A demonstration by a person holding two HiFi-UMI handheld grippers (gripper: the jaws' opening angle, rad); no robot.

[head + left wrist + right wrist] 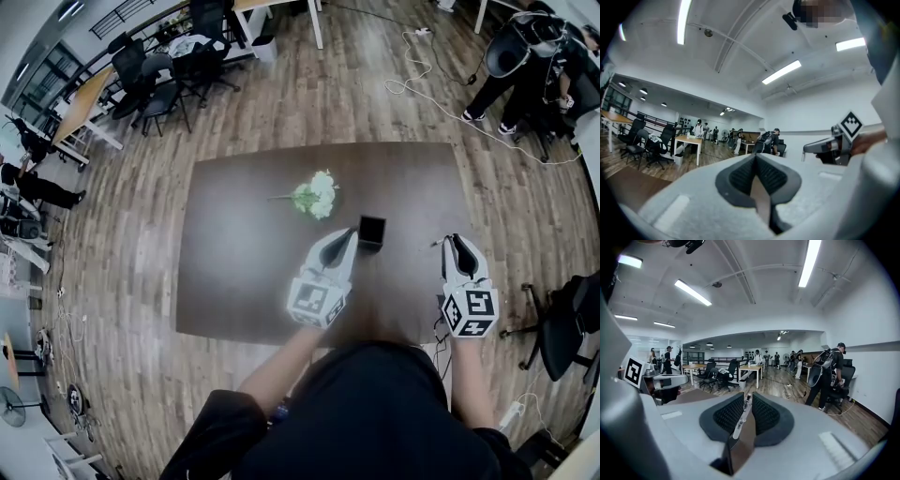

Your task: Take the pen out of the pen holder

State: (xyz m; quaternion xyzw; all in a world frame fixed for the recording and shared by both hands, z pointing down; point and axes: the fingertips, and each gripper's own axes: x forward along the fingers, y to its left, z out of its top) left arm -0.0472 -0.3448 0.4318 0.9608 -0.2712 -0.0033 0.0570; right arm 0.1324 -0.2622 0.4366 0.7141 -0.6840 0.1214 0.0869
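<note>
The black square pen holder (371,231) stands upright on the dark brown table (244,272), right of the middle. My left gripper (351,232) is just to the holder's left with its tips beside the holder's rim; in the left gripper view this gripper (756,157) is shut with nothing between the pads. My right gripper (454,240) hangs over the table's right end, well clear of the holder. In the right gripper view its jaws (746,397) are shut on a slim white pen (739,420) that lies along the pads, tip forward.
A bunch of white flowers (314,195) lies on the table behind and left of the holder. Office chairs (155,80) and desks stand far left. People (525,66) stand at the upper right, and a white cable (412,66) runs over the wooden floor.
</note>
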